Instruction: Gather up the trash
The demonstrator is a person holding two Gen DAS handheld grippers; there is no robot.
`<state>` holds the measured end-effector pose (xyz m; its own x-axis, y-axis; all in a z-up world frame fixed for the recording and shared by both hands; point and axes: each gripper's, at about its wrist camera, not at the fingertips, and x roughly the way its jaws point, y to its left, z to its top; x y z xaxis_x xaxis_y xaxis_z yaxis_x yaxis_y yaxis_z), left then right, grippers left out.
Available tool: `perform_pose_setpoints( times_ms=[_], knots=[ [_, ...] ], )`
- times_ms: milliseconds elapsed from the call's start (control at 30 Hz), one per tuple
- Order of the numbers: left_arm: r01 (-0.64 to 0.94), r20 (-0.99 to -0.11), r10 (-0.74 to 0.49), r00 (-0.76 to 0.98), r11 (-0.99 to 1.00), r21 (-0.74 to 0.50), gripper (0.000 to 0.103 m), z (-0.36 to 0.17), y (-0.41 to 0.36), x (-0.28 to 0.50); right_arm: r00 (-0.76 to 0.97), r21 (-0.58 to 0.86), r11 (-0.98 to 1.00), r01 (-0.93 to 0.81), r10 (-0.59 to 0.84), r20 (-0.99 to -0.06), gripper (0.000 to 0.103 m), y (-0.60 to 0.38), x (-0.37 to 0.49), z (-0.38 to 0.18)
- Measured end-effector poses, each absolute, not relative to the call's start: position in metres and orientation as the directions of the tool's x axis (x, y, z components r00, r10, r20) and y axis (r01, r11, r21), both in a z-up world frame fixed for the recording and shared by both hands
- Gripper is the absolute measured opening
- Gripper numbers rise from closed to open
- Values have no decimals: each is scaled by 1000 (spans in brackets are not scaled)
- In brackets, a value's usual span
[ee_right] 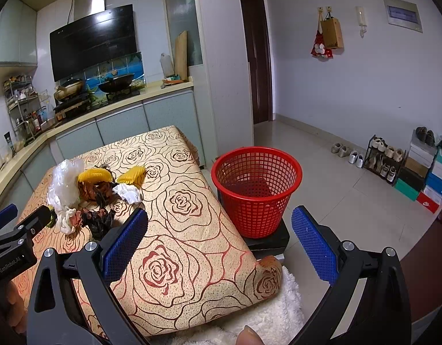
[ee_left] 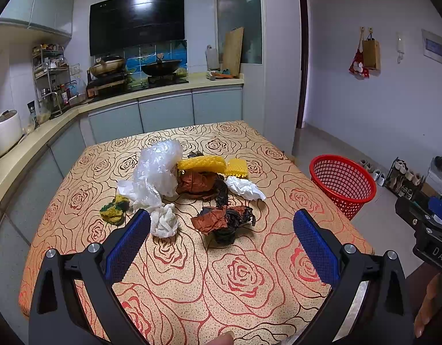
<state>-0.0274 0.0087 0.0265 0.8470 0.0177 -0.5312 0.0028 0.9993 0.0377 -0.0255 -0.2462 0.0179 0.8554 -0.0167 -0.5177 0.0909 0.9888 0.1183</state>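
A pile of trash lies mid-table: a clear plastic bag (ee_left: pixel 157 169), a yellow foam net (ee_left: pixel 202 164), brown-black crumpled wrappers (ee_left: pixel 223 221), a white tissue wad (ee_left: pixel 163 221), another white tissue (ee_left: pixel 244 188) and a green-yellow scrap (ee_left: pixel 114 210). The pile also shows in the right wrist view (ee_right: pixel 88 192). A red mesh basket (ee_right: pixel 255 189) stands on the floor right of the table. My left gripper (ee_left: pixel 221 224) is open and empty, just short of the wrappers. My right gripper (ee_right: pixel 219 224) is open and empty, over the table's right edge near the basket.
The table wears a rose-patterned cloth (ee_left: pixel 221 273). A kitchen counter (ee_left: pixel 163 89) with stove and pans runs behind and to the left. A shoe rack (ee_right: pixel 384 158) and boxes stand by the right wall. A white fluffy cushion (ee_right: pixel 275 313) lies at the table's near corner.
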Motion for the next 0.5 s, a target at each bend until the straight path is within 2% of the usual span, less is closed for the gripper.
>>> perform_pose_setpoints(
  times_ms=[500],
  knots=[
    [-36, -560, 49, 827, 999, 35, 96, 20, 25, -16, 830, 109, 993, 35, 32, -556, 98, -229, -6, 5]
  ],
)
